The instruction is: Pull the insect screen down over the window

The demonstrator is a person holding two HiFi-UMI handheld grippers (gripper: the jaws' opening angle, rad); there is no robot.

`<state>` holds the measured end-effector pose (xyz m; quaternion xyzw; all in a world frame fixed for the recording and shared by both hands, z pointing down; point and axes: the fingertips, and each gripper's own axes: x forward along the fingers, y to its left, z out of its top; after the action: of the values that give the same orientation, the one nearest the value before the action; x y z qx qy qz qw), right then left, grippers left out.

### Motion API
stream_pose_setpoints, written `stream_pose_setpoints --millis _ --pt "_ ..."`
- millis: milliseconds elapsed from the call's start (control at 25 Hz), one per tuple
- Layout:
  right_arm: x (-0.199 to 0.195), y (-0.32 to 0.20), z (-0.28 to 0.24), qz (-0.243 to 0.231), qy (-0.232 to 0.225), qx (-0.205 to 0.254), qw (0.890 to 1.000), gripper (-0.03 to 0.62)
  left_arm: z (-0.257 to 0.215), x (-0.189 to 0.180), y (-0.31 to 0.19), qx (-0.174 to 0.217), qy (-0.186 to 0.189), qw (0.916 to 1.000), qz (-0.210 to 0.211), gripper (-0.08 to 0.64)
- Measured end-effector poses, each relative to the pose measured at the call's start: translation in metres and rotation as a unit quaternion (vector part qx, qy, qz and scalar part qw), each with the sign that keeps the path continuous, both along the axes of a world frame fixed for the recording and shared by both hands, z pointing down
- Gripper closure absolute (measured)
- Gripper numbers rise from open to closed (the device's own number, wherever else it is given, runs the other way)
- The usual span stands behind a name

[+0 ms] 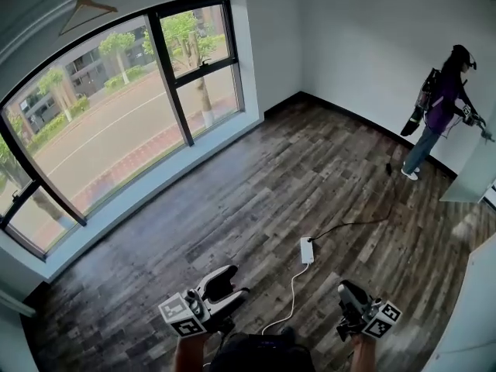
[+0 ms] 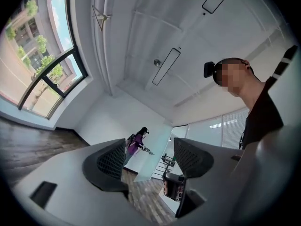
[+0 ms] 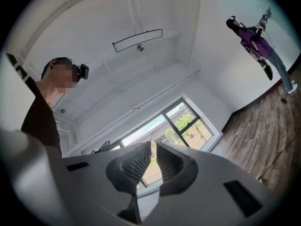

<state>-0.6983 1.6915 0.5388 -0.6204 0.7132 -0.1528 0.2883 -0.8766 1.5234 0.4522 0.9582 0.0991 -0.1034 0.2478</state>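
The wide window (image 1: 116, 107) with black frames fills the far left wall; no insect screen can be made out over its glass. It also shows in the left gripper view as the window (image 2: 42, 74) and in the right gripper view as the window (image 3: 183, 124). Both grippers are held low by my body, far back from it. My left gripper (image 1: 225, 285) is open, and its jaws (image 2: 149, 157) tilt up with nothing between them. My right gripper (image 1: 349, 294) is shut, its tips (image 3: 153, 147) almost touching and empty.
A white power strip (image 1: 307, 249) with its cables lies on the wooden floor just ahead of me. Another person in purple (image 1: 442, 107) stands at the far right by a white panel (image 1: 473, 173). A clothes hanger (image 1: 85, 8) hangs above the window.
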Motion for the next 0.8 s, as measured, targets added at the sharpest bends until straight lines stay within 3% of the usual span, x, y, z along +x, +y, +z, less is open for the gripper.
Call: stream_pose_setpoints --millis 240,480,640,800 --pt "0.041 0.002 0.008 0.018 -0.003 -0.001 1.0 0.571 0.001 0.065 -0.005 0.018 -0.018 0.9994 0.023 0.23" --pt "0.081 -0.045 0.016 0.018 -0.003 -0.006 1.0 0.524 -0.003 0.125 -0.046 0.033 -0.01 0.9987 0.037 0.23" --pt "0.113 -0.114 0.022 0.005 0.023 -0.027 0.999 0.484 0.009 0.153 -0.109 0.035 0.011 0.999 0.025 0.229" --pt "0.136 -0.223 0.022 -0.013 0.058 -0.043 0.997 0.416 0.02 0.171 -0.211 0.023 0.021 0.9995 -0.009 0.225"
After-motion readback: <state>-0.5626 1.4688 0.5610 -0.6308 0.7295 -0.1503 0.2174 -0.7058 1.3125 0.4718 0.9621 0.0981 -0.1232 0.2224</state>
